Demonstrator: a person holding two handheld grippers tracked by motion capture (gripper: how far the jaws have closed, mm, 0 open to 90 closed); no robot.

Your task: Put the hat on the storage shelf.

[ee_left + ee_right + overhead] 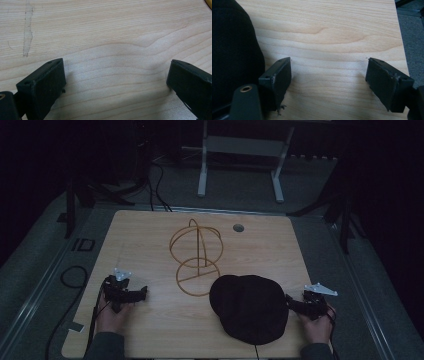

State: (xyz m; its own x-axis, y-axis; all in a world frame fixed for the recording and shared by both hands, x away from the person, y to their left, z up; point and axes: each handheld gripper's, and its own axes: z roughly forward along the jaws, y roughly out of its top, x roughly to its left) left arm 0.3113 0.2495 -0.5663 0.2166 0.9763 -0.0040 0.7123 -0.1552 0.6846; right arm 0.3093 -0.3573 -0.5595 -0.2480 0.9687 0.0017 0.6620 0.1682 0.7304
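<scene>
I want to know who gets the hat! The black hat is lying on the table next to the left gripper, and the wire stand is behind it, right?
Not quite. The black hat lies on the table next to the right gripper, not the left one, as the high view shows. The wire stand does sit behind it.

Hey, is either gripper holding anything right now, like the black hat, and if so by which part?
Nothing is held. The left gripper and right gripper are open over bare table; the black hat lies beside the right one.
</scene>
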